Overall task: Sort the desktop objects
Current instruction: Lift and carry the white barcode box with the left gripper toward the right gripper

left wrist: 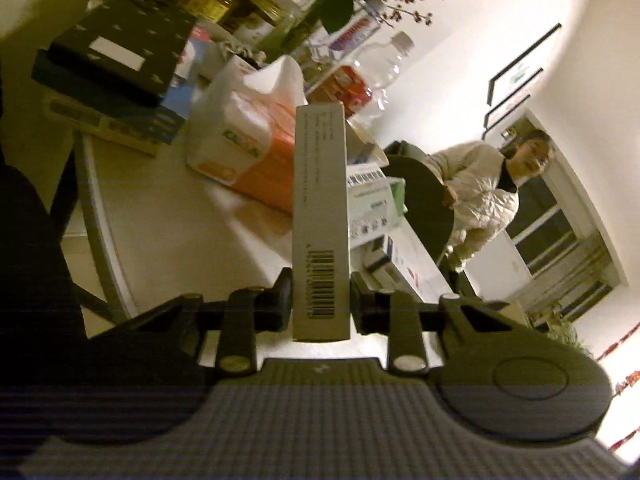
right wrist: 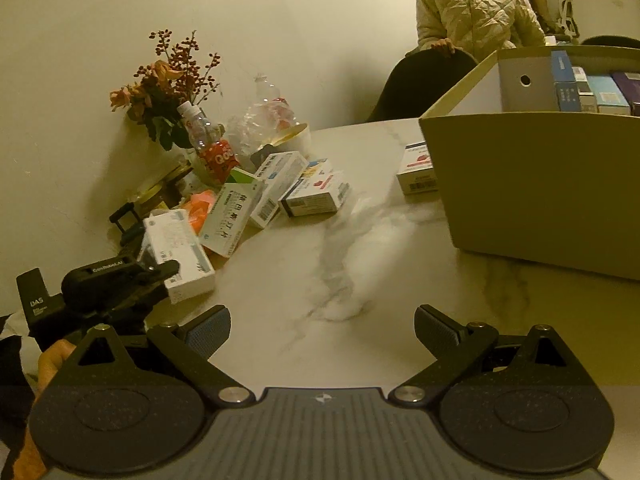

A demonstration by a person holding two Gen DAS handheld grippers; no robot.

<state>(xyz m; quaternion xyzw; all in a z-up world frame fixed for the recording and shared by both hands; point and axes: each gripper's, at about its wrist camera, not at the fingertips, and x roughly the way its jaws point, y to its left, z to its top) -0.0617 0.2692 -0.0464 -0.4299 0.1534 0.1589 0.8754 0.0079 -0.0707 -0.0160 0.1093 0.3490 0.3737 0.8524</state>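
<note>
White marbled surface (right wrist: 360, 240) against a pale wall, a person in a quilted cream jacket (right wrist: 472, 8) seated beyond. The left gripper (left wrist: 321, 298) pinches a long grey carton (left wrist: 320, 216), barcode at its near end, lifted off the surface. Right gripper (right wrist: 322, 330) spread, nothing between. Four small boxes (right wrist: 276, 186) lie clustered, one more beside the cardboard bin (right wrist: 532, 184).

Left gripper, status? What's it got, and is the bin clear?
Left gripper shut on a slim box. Right gripper open, empty. Bin ahead right, marble path clear.
</note>
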